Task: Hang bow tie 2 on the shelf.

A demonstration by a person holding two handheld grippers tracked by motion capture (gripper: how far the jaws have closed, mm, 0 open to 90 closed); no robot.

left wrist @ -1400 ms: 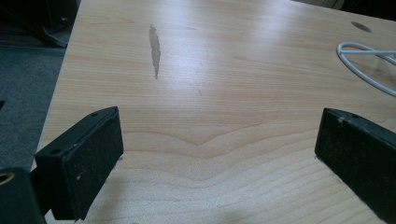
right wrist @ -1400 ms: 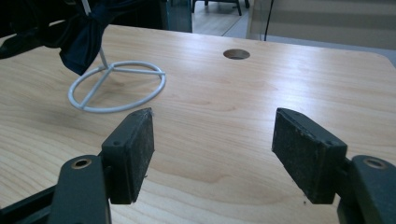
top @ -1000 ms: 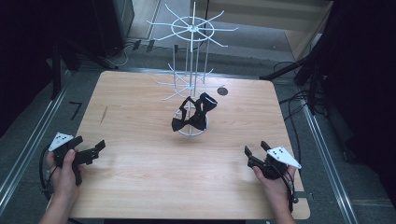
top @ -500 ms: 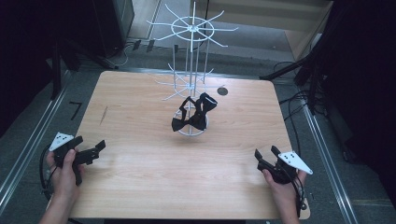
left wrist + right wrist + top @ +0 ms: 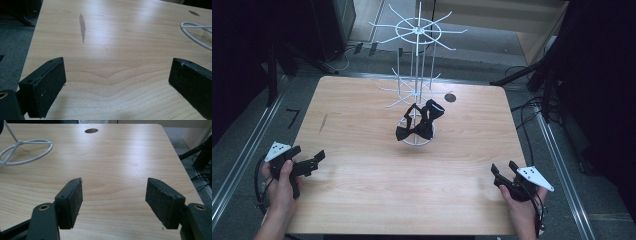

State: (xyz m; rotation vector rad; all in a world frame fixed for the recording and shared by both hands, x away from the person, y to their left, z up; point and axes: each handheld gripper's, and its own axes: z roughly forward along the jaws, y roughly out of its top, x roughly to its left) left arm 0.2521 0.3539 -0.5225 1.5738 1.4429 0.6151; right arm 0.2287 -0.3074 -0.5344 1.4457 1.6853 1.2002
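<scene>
Two hand-held black grippers rest at the near corners of the pale wooden table (image 5: 362, 200), each gripped in one of the person's hands. The left gripper (image 5: 314, 161) sits by the near-left edge with its jaws spread wide and nothing between them; its own view shows only bare wood grain and a dark streak-shaped mark (image 5: 82, 27) ahead. The right gripper (image 5: 503, 171) lies by the near-right edge, its jaws likewise parted and empty, pointing up the table toward a small round dark hole (image 5: 91, 130) in the top.

Between them, near the table's middle, stands a white wire display rack (image 5: 418, 34) with spoked tiers on a thin central pole and a ring-shaped wire base (image 5: 23, 151). A black fabric bow tie (image 5: 419, 121) hangs low on the rack, draped against the pole just above the base, seemingly caught over one of the lower wire arms. It is well apart from both grippers.

Both tools being open and parked wide of the rack reads as a rest or ready pose: hands kept clear so the rack stands free and unobstructed. The bow tie on the rack appears to be the work in hand, either freshly hung or waiting to be taken off. I cannot tell which hook holds it.
</scene>
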